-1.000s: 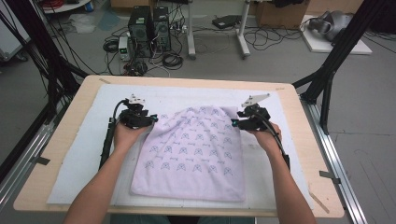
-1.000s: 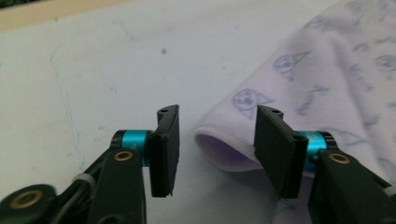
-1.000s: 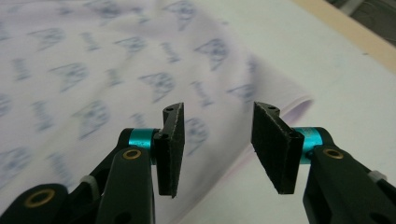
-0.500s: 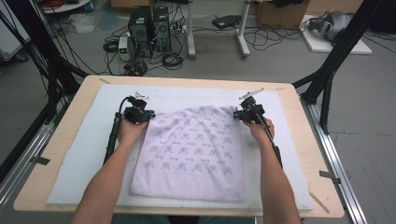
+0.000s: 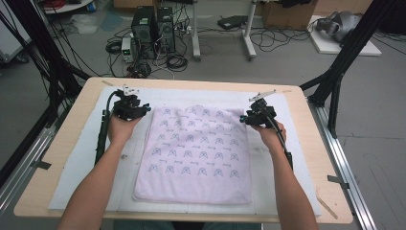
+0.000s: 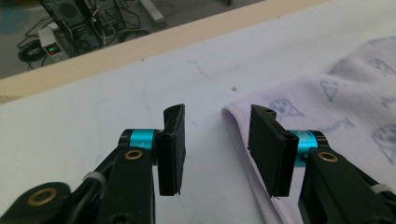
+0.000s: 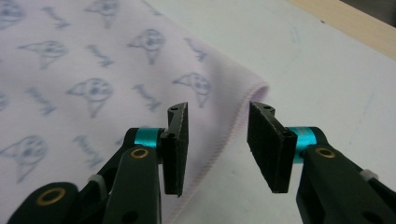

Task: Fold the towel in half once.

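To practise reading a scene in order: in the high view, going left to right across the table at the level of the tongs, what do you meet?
Left tongs → pink patterned cloth → right tongs.

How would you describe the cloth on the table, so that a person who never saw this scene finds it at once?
On the wooden table lies a white mat, and the cloth lies flat in its middle, between the left gripper and the right gripper. It is pale lilac with rows of small blue-grey figures, the sole patterned thing there.

High view overhead, gripper views close, sharing cloth (image 5: 194, 153)
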`<state>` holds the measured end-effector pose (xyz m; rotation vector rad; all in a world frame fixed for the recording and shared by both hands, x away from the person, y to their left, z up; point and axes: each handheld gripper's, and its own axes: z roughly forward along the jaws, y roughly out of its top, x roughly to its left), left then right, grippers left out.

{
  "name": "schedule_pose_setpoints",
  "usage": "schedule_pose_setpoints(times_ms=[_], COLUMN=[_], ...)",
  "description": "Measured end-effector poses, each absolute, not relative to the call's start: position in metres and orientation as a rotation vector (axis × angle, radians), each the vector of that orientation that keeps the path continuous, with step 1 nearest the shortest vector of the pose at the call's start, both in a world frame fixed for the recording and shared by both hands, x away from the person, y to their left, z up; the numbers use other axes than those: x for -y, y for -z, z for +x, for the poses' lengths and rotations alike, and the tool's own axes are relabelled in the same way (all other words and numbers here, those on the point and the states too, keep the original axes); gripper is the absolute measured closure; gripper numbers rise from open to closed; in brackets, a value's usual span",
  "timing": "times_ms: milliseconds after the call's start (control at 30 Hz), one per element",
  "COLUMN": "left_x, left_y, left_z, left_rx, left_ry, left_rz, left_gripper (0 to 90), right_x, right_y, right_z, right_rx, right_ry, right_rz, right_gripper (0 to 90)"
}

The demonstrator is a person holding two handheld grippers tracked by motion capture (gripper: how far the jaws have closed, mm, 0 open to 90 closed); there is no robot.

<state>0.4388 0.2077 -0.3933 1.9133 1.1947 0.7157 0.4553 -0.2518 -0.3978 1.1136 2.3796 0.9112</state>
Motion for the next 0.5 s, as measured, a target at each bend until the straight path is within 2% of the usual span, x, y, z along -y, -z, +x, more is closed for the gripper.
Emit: schedule_pose_setpoints(times_ms=[367, 500], left_x=[-0.210, -0.210], left_y=[0.406, 0.412], left_z=[0.371, 0.344], left_rx=[-1.012, -0.944], left_ry=[-0.630, -0.602], left_rz=[1.996, 2.042], left_gripper=[53.8, 57.2], right_x=[0.246, 0.245], right_y=[0.381, 0.385], right_z=[0.382, 0.351], right_rx=[-2.435, -2.471], right_ry=[-1.061, -1.113], right_rz=[0.889, 0.832], right_gripper=[52.8, 51.7])
